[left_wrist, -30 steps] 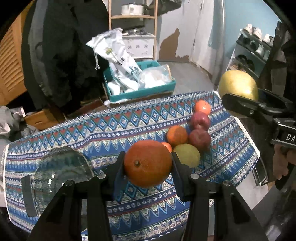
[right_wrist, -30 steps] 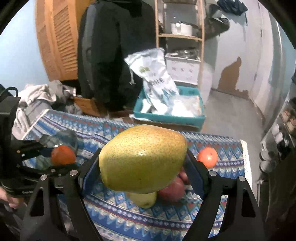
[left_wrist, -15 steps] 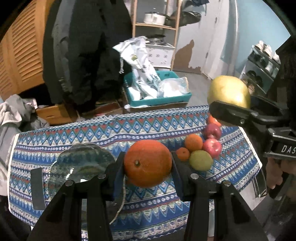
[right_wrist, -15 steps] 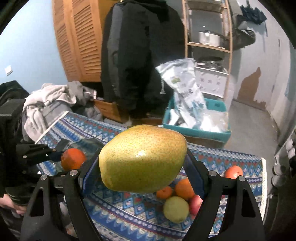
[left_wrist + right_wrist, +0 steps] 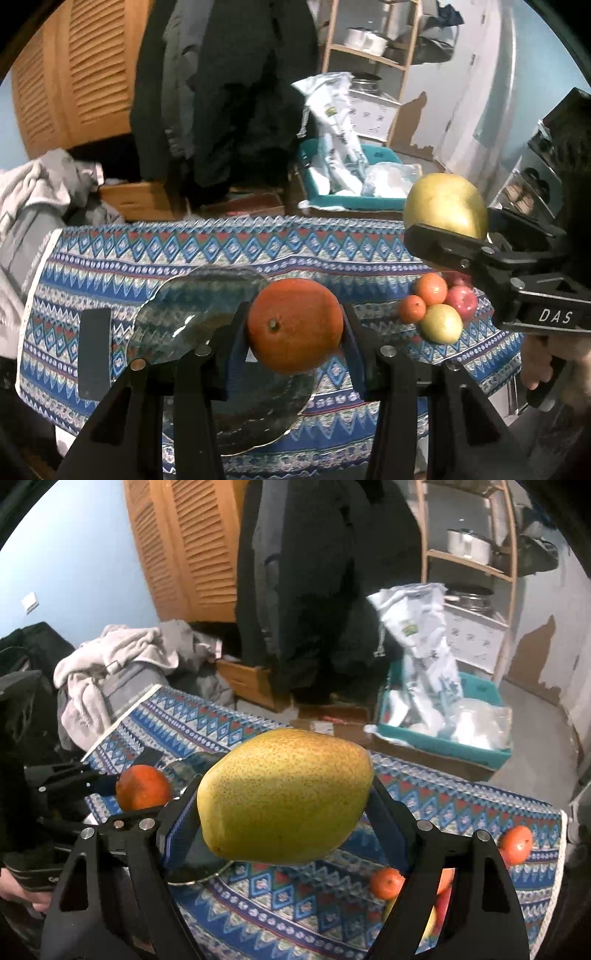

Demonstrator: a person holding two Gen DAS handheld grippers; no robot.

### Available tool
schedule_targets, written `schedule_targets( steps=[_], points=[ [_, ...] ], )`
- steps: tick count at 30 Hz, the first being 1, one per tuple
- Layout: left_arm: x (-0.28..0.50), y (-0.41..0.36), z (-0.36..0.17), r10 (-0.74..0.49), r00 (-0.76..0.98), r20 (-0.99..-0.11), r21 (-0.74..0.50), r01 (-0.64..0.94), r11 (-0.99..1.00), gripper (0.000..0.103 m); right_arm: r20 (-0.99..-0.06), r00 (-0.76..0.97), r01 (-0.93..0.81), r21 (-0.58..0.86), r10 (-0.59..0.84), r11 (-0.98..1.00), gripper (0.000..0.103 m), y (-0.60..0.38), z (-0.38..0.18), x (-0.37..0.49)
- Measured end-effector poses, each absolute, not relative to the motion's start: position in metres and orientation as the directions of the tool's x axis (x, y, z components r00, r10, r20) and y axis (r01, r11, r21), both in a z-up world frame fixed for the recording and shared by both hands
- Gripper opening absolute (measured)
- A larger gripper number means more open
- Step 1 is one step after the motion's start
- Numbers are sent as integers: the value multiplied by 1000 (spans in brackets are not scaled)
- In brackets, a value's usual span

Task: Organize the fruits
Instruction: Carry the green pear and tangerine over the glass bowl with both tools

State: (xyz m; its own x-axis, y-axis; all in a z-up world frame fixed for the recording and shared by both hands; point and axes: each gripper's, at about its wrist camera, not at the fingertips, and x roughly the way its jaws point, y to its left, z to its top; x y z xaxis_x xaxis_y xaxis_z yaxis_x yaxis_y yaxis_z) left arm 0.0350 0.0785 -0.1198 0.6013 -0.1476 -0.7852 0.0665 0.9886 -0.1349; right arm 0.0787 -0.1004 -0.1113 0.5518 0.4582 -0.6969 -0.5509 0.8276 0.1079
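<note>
Carrying an orange (image 5: 294, 325) clamped in the left gripper (image 5: 294, 332) and a yellow pear (image 5: 284, 797) clamped in the right gripper (image 5: 286, 808) above the glass plate (image 5: 177, 314) at the left, probably needing lowering and releasing next.

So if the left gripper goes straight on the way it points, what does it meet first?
Probably the glass plate: the left gripper, holding the orange, points down over its right edge. Depth is unclear.
</note>
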Motion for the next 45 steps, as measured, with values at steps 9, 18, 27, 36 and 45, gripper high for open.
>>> schedule_targets(
  steps=[9, 18, 27, 36, 45],
  points=[
    [34, 126, -150, -93, 573, -814, -130, -25, 991, 47, -749, 448, -603, 152, 489, 783, 83, -48, -148, 92],
    [30, 171, -189, -68, 517, -853, -147, -113, 983, 47, -807, 336, -641, 183, 486, 746, 83, 4, -190, 101],
    [29, 183, -215, -76, 460, -884, -152, -132, 980, 47, -862, 253, -632, 197, 439, 750, 83, 25, -228, 106],
    [34, 185, -242, -108, 387, -916, -176, -145, 974, 47, -900, 201, -638, 179, 386, 749, 83, 30, -256, 106],
    [35, 182, -261, -123, 321, -939, -178, -148, 973, 47, -921, 165, -658, 164, 353, 735, 83, 31, -273, 101]
  ],
)
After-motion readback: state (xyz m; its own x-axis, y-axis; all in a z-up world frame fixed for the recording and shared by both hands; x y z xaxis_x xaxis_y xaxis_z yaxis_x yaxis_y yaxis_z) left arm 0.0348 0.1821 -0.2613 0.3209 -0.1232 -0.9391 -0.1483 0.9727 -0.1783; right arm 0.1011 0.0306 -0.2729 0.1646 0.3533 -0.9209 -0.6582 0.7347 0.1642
